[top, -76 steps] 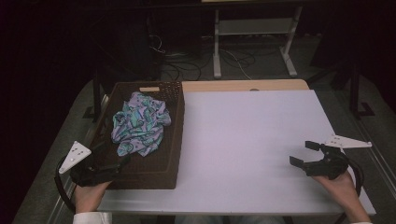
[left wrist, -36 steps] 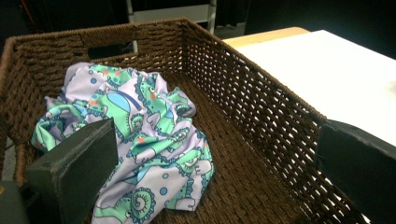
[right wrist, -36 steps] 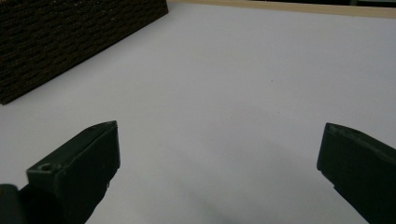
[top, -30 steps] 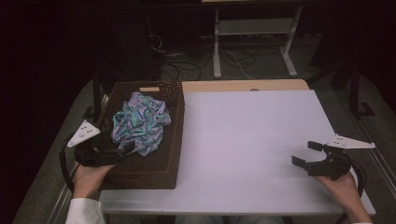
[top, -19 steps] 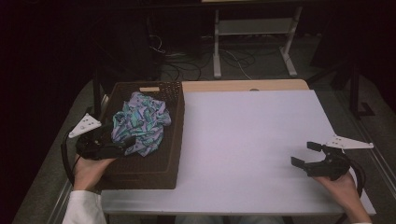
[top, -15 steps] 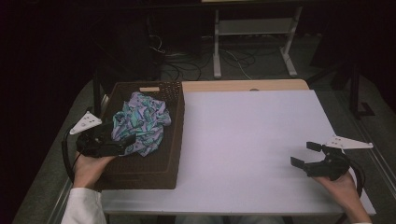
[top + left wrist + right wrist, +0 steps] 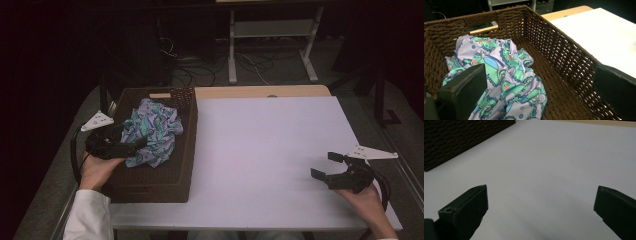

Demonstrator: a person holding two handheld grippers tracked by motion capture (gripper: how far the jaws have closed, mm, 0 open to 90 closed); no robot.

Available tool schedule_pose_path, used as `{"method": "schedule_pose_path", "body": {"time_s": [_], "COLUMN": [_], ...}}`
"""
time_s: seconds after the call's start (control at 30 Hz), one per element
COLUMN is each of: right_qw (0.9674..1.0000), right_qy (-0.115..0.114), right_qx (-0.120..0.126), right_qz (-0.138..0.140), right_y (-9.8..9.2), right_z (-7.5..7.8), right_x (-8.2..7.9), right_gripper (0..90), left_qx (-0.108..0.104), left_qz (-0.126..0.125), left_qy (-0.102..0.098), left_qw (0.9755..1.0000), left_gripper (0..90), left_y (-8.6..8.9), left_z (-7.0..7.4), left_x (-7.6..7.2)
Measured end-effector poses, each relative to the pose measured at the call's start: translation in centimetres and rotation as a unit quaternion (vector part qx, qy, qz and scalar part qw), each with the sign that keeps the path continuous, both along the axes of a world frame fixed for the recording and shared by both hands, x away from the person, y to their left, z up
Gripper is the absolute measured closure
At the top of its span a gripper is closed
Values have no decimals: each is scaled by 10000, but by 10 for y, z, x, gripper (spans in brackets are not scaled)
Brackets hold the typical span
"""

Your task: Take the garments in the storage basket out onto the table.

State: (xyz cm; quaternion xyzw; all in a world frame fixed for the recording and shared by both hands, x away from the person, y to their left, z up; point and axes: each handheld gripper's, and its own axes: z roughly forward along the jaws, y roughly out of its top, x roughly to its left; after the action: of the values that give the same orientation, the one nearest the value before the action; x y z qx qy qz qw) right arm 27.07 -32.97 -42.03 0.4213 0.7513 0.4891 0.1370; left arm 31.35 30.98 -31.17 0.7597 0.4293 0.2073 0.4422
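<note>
The patterned cloth (image 7: 152,131) lies crumpled in the wicker basket (image 7: 187,150) at the bench's (image 7: 270,145) left side; the left gripper (image 7: 536,92) hangs over it inside the basket, jaws spread wide around the cloth's near edge; the right gripper (image 7: 327,167) rests low near the bench's right edge, jaws apart, holding nothing.

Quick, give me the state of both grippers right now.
Left gripper: open, jaws wide apart over the patterned cloth in the wicker basket, holding nothing.
Right gripper: open, empty, above the white table.
</note>
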Motion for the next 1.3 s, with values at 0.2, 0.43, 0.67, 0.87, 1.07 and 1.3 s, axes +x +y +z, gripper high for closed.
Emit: {"method": "schedule_pose_path", "body": {"time_s": [0.2,0.43,0.67,0.87,1.07,1.3], "right_qw": [10000,10000,10000,9999,9999,9998], "right_qy": [9,40,61,56,71,91], "right_qx": [0,8,-61,-98,-123,-165], "right_qz": [2,-24,50,76,89,116], "right_y": [-1,-3,0,1,1,3], "right_z": [-1,-3,-3,-3,-3,-4], "right_x": [0,1,1,0,0,0], "right_gripper": [0,0,0,0,0,0], "left_qx": [-7,101,213,365,493,638], "left_qz": [-10,-52,-71,-27,-4,-112], "left_qy": [124,326,450,465,549,702], "left_qw": [9999,9994,9987,9982,9973,9954], "left_gripper": [0,0,0,0,0,0], "left_y": [-1,-5,-5,-6,-4,-4], "left_z": [-2,-7,-9,-3,-2,-3], "left_x": [10,26,40,53,66,80]}}
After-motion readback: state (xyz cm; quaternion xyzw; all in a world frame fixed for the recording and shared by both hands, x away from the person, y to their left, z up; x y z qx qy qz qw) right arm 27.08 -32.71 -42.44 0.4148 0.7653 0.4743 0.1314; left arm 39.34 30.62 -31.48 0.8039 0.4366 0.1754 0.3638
